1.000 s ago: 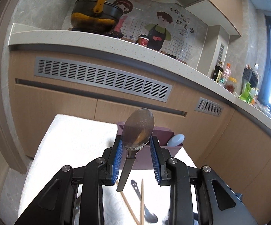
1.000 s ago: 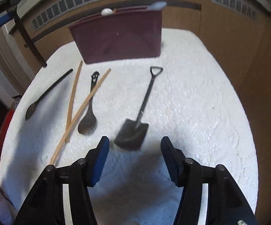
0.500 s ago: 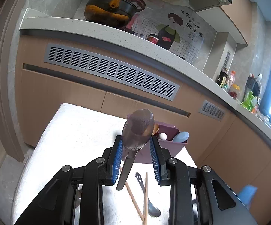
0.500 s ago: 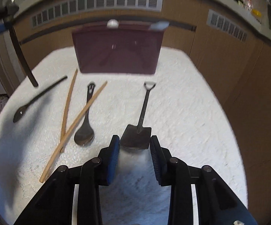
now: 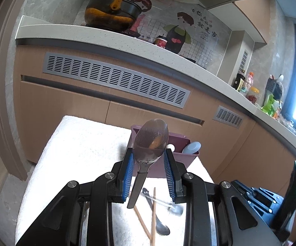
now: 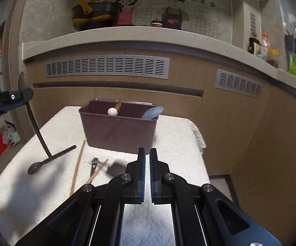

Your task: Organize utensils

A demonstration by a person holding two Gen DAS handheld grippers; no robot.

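The left gripper (image 5: 148, 153) squeezes one big spoon (image 5: 151, 137), held up in front of the one purple bin (image 6: 119, 131). Only the right view plainly shows one long black spoon (image 6: 45, 162) lying left of two chopsticks (image 6: 77, 166). The right gripper (image 6: 147, 153) has just been closing. Its jaws are now tight together, with nothing seen between them.

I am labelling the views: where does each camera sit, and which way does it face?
Left wrist: sits behind the left gripper, faces the cabinet and counter; its jaws clamp a metal spoon.
Right wrist: sits behind the shut right gripper, faces the purple bin on the white towel; the left gripper shows at the left edge.
Shared: the purple bin, the chopsticks, the white towel, the cabinet.
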